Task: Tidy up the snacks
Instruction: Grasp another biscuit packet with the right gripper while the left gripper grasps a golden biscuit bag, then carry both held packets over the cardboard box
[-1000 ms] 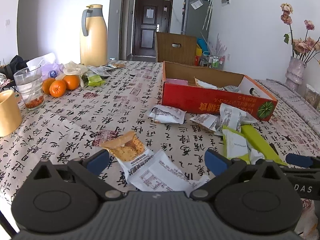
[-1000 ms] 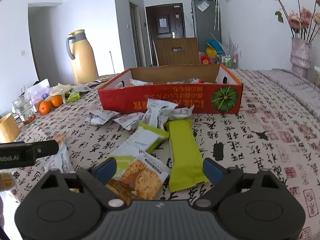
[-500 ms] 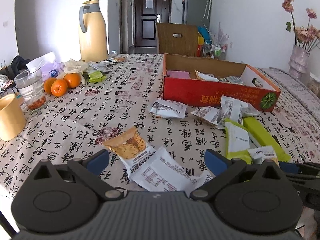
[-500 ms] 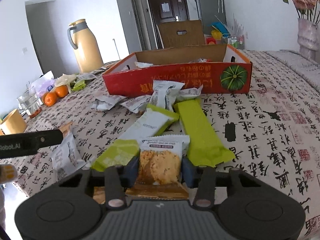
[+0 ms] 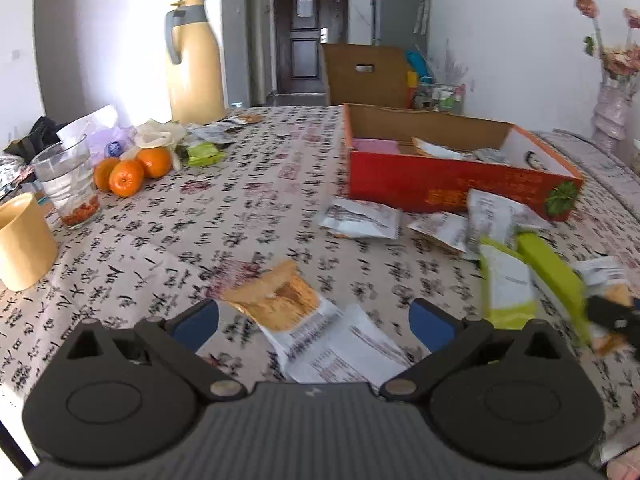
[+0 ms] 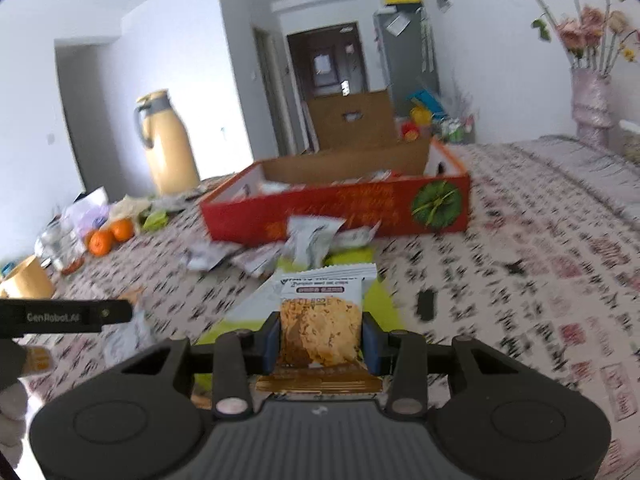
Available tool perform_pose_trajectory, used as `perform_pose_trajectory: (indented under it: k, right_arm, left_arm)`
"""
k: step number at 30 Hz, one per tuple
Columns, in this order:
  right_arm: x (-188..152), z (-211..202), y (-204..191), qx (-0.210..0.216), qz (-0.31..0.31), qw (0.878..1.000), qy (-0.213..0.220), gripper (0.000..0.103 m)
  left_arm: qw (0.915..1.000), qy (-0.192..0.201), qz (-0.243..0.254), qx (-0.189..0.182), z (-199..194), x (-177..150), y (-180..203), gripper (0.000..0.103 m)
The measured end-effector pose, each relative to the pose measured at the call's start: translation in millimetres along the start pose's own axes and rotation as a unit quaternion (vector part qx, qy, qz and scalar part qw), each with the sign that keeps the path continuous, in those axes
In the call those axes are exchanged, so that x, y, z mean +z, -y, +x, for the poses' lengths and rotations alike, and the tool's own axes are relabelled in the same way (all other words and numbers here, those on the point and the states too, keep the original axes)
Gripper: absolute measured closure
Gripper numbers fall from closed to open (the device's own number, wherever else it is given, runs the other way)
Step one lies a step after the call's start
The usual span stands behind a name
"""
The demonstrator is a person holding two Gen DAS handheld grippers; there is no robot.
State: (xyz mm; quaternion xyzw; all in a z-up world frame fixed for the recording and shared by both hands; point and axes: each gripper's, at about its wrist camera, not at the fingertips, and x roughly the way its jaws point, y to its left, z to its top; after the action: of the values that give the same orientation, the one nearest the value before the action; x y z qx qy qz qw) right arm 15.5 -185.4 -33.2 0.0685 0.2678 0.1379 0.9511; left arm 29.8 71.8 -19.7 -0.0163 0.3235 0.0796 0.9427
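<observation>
White walls (image 6: 180, 92), dark door (image 5: 310, 36) at far end, grey fridge (image 6: 406, 52), bright daylight from left.

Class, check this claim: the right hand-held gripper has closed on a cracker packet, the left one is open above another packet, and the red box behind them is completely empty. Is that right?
Not quite. The red box is not empty: the left wrist view shows several packets inside it. The rest holds: the right hand-held gripper, whose jaws have just been closing, grips a cracker packet, and the left hand-held gripper is open above another packet.

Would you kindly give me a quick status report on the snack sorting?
Right tongs just closed on a cracker packet. Left tongs open over another packet. Red box ahead; loose packets lie before it.
</observation>
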Motion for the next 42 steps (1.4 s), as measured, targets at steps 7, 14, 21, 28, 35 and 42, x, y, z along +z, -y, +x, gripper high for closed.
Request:
perform_pose_trajectory:
  k: [7,14,21,28,35,42]
  right_arm:
    - [9,1,27,-0.038,0.024,0.999,0.017,0.064]
    - [9,6,41,-0.056,0.037,0.998,0.020,0.064]
    - [8,11,41,-0.054,0.037,0.998,0.015,0.064]
    - [9,15,43,-0.053,0.040,0.998,0.016,0.064]
    - [14,18,51,-0.049,0.046,0.997,0.023,0.064]
    - [26,22,55,-0.047,0.039,0.998,0.032,0.064]
  left_arm:
    - [0.9970,-0.056,-0.036,0.038,44,21,-13,0.001]
    - [0.9927,-0.103,-0.049,0.040,66,19,-13,0.026]
    - [0.9949,-0.092,-0.031,0.029,66,23,-4,0.061]
    - [0.9976,-0.063,-0.008,0.028,61,29,6,0.063]
    - [0.9988,-0.041,-0.007,0.027,52,39,11,0.063]
    - [0.9997,-0.013,-0.015,0.015,42,51,17,0.063]
